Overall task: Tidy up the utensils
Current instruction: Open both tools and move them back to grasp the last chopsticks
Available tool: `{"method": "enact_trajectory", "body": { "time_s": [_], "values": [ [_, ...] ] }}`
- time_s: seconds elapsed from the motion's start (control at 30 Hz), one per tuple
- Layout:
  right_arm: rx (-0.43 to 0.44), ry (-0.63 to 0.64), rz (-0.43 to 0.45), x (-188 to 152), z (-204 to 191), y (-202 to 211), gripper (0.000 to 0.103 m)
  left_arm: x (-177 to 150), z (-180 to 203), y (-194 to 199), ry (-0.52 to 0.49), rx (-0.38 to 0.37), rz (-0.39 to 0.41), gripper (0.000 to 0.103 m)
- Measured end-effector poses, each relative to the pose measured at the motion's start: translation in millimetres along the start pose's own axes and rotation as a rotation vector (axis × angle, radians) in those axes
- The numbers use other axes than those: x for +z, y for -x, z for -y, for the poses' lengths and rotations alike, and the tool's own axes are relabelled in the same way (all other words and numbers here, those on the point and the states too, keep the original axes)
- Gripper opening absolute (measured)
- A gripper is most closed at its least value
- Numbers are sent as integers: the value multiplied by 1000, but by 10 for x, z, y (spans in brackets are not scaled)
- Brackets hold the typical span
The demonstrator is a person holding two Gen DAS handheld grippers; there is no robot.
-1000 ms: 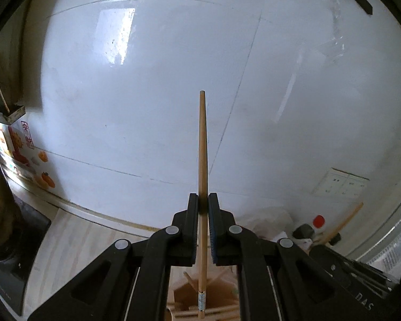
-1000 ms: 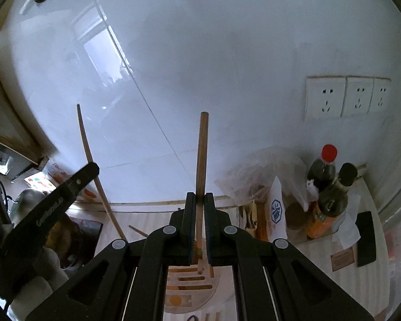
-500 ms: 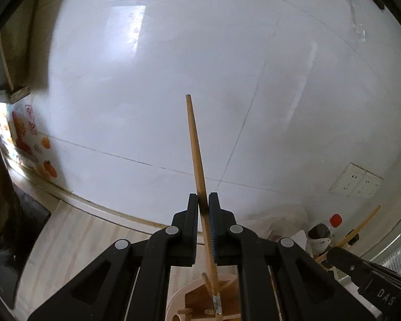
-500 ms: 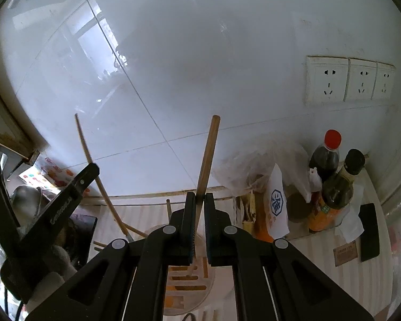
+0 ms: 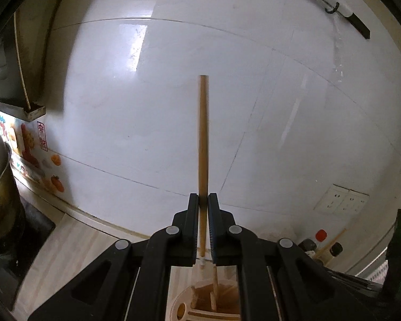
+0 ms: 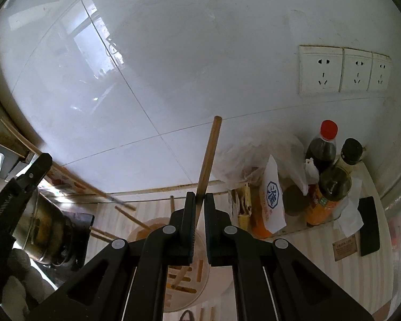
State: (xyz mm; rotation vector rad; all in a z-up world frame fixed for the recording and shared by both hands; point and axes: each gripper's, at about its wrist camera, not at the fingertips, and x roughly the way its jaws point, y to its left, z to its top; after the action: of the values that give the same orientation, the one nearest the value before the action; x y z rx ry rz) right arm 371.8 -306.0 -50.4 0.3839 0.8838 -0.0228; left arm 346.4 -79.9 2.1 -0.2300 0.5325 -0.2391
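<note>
White glossy wall tiles (image 5: 254, 93) fill the background; left gripper (image 5: 203, 200) clamps 1 plain tan wooden chopstick (image 5: 203, 139) upright above the round wooden holder (image 5: 179, 305); right gripper (image 6: 197, 200) pinches another chopstick (image 6: 209, 157), tilted, tip at the slotted holder (image 6: 203, 267).

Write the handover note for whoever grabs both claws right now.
Left claw: shut on a chopstick, near upright above the wooden holder.
Right claw: shut on a second chopstick, tilted, lower tip over the holder's slots.
Done: both sticks picked up; a few sticks already lean in the holder.
Left: lower each into a slot, release.
</note>
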Motion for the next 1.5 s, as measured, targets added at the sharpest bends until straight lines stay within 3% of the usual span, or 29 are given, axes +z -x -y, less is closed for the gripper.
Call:
{"method": "enact_trajectory", "body": {
  "time_s": [0.4,0.6,0.77,0.83,0.87,0.93,0.97,1.07,1.13,1.23,1.33,1.4,1.5],
  "values": [
    [12,13,-12,-29,-29,22,6,-134,121,15,-55,-40,-110,4],
    [8,15,-21,-22,-36,48,6,-303,230,-156,-91,-63,-223,4],
    [32,18,-98,-20,-28,-18,7,-362,253,-132,-89,-100,-323,8],
    [59,5,-112,-18,-12,28,13,-284,256,21,-100,-80,-305,21],
    [67,-2,-114,-13,-2,62,25,-239,253,109,-110,-58,-290,29],
    [80,-19,-91,0,23,206,44,-154,204,280,-109,-19,-257,76],
    [75,-20,-78,-1,26,269,51,-126,157,373,-101,2,-234,80],
    [78,-16,-36,-34,27,524,54,-108,-1,587,-89,68,-196,82],
    [74,-14,-12,-109,29,704,59,-172,-100,678,-95,112,-196,102],
    [66,-27,16,-303,52,877,67,-376,-241,765,-125,179,-208,103],
    [60,-55,20,-611,117,889,79,-692,-453,763,-125,222,-269,103],
    [33,-65,2,-853,160,797,80,-985,-594,708,-125,249,-340,103],
    [-19,-75,-103,-1317,231,461,80,-1516,-791,591,-145,308,-447,103]
  ]
}}
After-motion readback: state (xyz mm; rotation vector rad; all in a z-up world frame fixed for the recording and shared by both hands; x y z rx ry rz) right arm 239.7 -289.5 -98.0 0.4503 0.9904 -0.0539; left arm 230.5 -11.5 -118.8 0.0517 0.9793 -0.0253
